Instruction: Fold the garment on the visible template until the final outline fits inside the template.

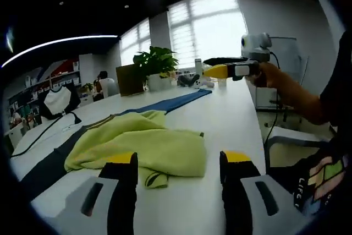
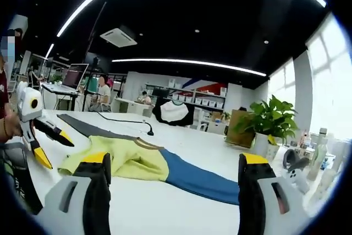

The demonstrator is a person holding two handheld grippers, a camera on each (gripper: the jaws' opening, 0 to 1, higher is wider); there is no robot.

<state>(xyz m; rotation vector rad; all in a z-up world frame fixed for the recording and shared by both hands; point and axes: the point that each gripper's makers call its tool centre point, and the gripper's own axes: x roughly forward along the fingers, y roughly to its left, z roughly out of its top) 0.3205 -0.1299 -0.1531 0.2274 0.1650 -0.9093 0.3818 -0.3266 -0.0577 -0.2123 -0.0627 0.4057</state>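
A yellow-green garment (image 1: 148, 147) lies bunched on a long mat that is dark at one end (image 1: 47, 166) and blue at the other (image 1: 176, 103). My left gripper (image 1: 179, 160) is open just in front of the garment's near edge and holds nothing. My right gripper (image 1: 208, 65) hangs in the air over the table's far end, held by a person's hand. In the right gripper view the garment (image 2: 124, 160) lies on the blue strip (image 2: 201, 182), my right gripper (image 2: 175, 160) is open and empty above them, and the left gripper (image 2: 55, 148) is at the left with its jaws apart.
A potted plant (image 1: 157, 64) and bottles (image 1: 197, 75) stand at the table's far end. A black cable (image 2: 124, 120) crosses the white table (image 1: 231, 119). A seated person (image 2: 102, 94), a laptop (image 2: 69, 81) and shelves are behind. An office chair (image 1: 289, 136) stands by the table's right edge.
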